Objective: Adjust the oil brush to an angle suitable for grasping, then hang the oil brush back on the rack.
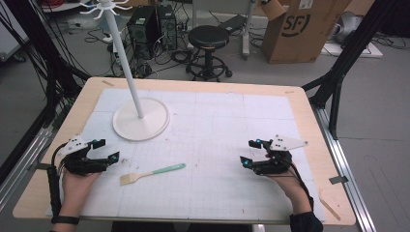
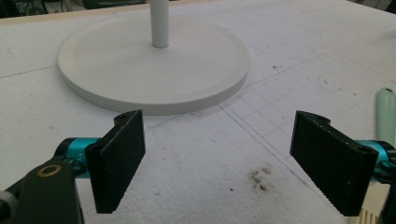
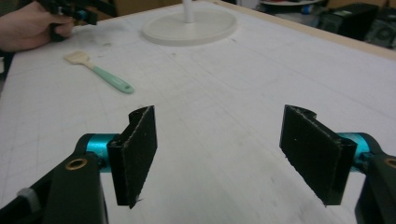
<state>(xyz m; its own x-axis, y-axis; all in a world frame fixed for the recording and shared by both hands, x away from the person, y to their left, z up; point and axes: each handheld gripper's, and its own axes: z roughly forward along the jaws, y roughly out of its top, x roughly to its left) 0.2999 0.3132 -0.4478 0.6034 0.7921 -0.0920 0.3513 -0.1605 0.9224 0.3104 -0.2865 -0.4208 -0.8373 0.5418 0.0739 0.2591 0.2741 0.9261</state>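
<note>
A small brush (image 1: 152,174) with a mint-green handle and pale bristles lies flat on the white gridded mat (image 1: 217,121), between my two hands; it appears again (image 3: 100,72) in the right gripper view and as a handle tip (image 2: 386,112) in the left gripper view. My left gripper (image 1: 107,151) rests at the table's left, open, its jaws wide apart over bare mat (image 2: 219,163). At the right side my right gripper (image 1: 250,152) is open too, with nothing between its pads (image 3: 217,158). A white stand (image 1: 140,118) with a round base and tall pole rises at the back left.
The stand's round base (image 2: 154,70) lies just ahead of the left gripper. A thin wooden stick (image 1: 329,207) lies on the table's right front corner. Beyond the table are a black stool (image 1: 208,38), computer towers (image 1: 145,29) and a cardboard box (image 1: 302,29).
</note>
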